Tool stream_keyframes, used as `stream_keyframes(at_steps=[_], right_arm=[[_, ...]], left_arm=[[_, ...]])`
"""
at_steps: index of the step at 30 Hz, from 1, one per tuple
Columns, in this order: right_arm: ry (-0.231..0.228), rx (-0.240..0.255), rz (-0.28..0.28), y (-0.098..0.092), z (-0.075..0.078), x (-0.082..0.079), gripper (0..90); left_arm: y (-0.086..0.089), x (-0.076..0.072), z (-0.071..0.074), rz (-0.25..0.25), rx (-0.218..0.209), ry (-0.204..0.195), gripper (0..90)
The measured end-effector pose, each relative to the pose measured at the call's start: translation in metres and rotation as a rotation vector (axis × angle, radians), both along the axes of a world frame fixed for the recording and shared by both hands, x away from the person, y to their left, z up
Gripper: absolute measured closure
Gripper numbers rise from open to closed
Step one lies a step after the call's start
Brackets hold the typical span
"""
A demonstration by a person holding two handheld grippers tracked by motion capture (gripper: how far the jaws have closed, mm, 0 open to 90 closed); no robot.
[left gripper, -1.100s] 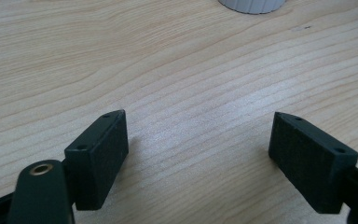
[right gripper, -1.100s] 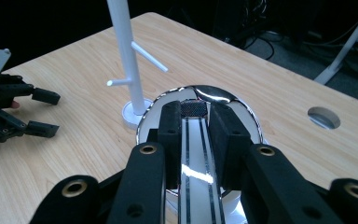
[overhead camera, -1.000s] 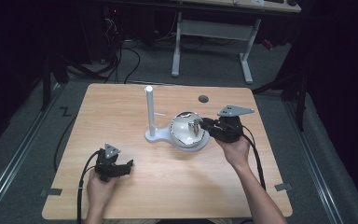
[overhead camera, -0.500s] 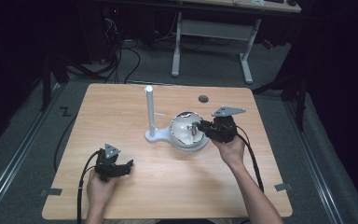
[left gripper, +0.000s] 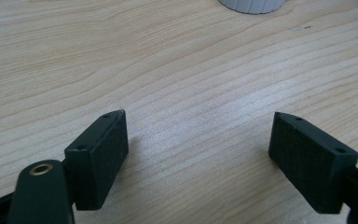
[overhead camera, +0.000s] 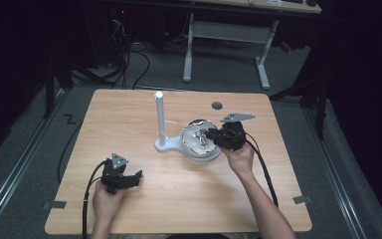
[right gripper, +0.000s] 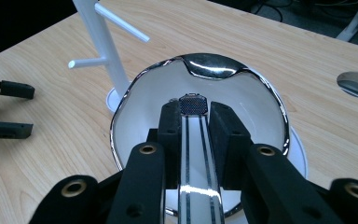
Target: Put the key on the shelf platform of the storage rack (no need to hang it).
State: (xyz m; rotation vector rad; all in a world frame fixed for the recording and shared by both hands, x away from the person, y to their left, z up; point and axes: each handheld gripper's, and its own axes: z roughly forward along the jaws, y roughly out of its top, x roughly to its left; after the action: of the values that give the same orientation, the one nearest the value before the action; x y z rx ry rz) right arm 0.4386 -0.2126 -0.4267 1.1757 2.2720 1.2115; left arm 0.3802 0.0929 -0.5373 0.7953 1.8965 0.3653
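Over the bowl (overhead camera: 199, 144), right gripper (overhead camera: 210, 135) moved slightly left, clamping band (right gripper: 193, 154)

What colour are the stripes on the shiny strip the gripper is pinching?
Black stripes on a silvery strip, held by the right gripper; clearest in the right gripper view.

obstacles: white stand (overhead camera: 159, 119), bowl (overhead camera: 193, 133) mid-table | free: bare table (overhead camera: 129, 124) left, near edge

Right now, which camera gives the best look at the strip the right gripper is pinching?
The right gripper view: the striped metal strip runs between the closed jaws over the white bowl. In the high view it is tiny glints in the bowl.
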Motion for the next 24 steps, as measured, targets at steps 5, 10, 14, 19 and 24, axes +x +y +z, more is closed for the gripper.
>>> stream_keyframes(at_steps=[5,10,14,19,24], right_arm=[[0.026,0.031,0.002,0.002,-0.006,0.005,75.6],[0.036,0.016,0.014,0.012,-0.012,0.009,75.6],[0.045,0.0,0.012,0.018,-0.016,0.011,75.5],[0.053,-0.026,0.009,0.021,-0.021,0.014,75.5],[0.063,-0.046,-0.001,0.022,-0.027,0.017,75.3]], left_arm=[[0.0,0.0,0.0,0.0,0.0,0.0,20.1],[0.0,0.0,0.0,-0.002,0.002,-0.001,20.1],[0.0,0.0,0.0,-0.001,0.001,-0.001,20.1],[0.0,0.0,0.0,-0.001,0.002,-0.001,20.1],[0.0,0.0,0.0,-0.001,0.001,0.0,20.1]])
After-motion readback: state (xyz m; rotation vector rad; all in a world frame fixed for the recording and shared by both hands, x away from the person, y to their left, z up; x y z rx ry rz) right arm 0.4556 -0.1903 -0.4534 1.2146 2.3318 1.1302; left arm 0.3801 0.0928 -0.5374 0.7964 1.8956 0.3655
